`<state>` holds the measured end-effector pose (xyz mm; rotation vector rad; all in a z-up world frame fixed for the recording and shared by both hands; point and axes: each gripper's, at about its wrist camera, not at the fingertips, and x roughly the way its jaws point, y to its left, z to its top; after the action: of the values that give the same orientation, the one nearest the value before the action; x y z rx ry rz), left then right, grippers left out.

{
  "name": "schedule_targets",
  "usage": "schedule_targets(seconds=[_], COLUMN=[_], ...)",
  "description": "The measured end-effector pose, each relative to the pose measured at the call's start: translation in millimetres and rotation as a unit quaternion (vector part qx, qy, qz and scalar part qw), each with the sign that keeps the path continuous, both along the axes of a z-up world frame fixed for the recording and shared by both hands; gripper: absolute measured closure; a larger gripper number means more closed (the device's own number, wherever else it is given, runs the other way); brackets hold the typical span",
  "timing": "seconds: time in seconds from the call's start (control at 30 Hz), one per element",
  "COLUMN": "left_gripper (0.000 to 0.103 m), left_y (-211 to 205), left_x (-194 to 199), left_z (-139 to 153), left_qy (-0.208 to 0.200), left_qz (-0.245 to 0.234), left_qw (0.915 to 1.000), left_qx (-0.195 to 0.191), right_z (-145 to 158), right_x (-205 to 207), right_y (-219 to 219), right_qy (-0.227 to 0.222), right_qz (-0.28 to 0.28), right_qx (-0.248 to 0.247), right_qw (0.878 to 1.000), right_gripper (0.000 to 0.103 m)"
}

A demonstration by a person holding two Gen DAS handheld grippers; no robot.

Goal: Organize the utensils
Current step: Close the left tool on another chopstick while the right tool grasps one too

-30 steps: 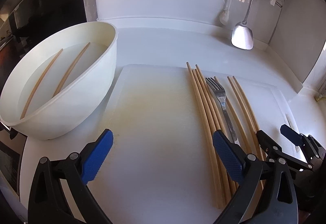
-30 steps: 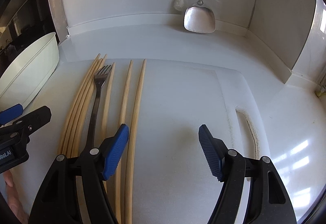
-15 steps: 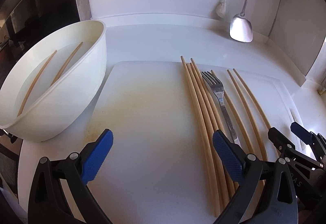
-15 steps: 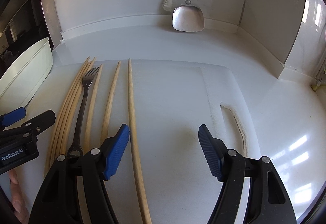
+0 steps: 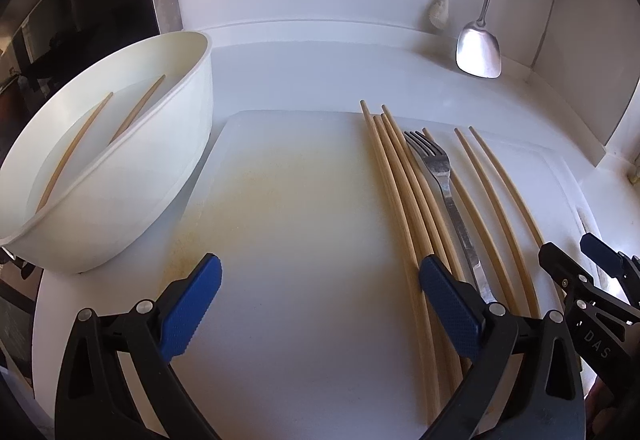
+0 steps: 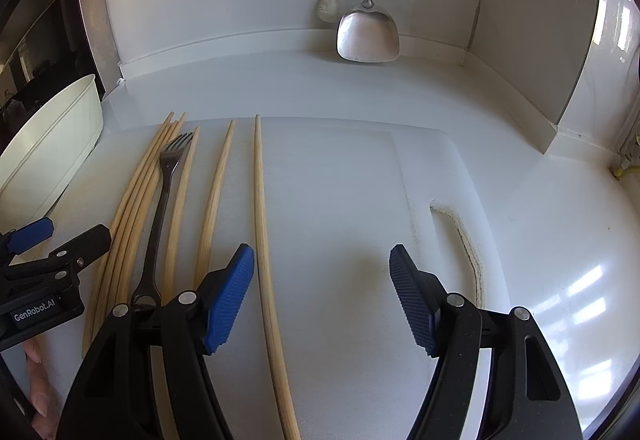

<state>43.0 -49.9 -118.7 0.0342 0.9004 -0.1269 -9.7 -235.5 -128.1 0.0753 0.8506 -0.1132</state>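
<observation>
Several wooden chopsticks [image 5: 404,195] [image 6: 138,195] and a steel fork [image 5: 444,183] [image 6: 162,199] lie side by side on a white cutting board [image 5: 300,220] [image 6: 340,199]. One chopstick [image 6: 264,240] lies apart, just inside my right gripper's left pad. My right gripper [image 6: 322,298] is open over the bare board. My left gripper [image 5: 320,304] is open too, its right pad above the chopstick bundle. Two more chopsticks [image 5: 100,135] rest in a white bowl [image 5: 176,167] [image 6: 52,143] at the left.
A steel spatula [image 5: 480,47] [image 6: 368,31] and a white brush [image 5: 440,7] hang on the back wall. The board's handle slot [image 6: 460,240] is at its right. A fingertip [image 6: 34,352] shows at the lower left of the right wrist view.
The rightmost chopstick has shifted right, away from its neighbour, and now lies between my right gripper's pads. Both grippers stay open and have barely moved.
</observation>
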Motion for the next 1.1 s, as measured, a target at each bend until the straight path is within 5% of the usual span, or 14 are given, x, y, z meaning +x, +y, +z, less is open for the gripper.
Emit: schedule_targets(seconds=[0.5, 0.8, 0.9, 1.1], left_gripper=[0.005, 0.009, 0.019, 0.059], left_y=[8, -8, -12, -25], left_x=[9, 19, 17, 11], left_z=[-4, -1, 1, 7], left_qy=[0.015, 0.023, 0.015, 0.004], left_qz=[0.033, 0.010, -0.003, -0.031], left_qw=[0.9993, 0.9996, 0.9998, 0.9995], left_qx=[0.008, 0.009, 0.009, 0.010], right_z=[0, 0, 0, 1], right_x=[5, 12, 11, 8], right_y=[-5, 2, 4, 10], right_qy=[0.002, -0.001, -0.003, -0.006], right_qz=[-0.002, 0.025, 0.037, 0.051], right_qx=[0.003, 0.009, 0.008, 0.010], right_qw=[1.000, 1.000, 0.999, 0.999], right_gripper=[0.035, 0.036, 0.043, 0.054])
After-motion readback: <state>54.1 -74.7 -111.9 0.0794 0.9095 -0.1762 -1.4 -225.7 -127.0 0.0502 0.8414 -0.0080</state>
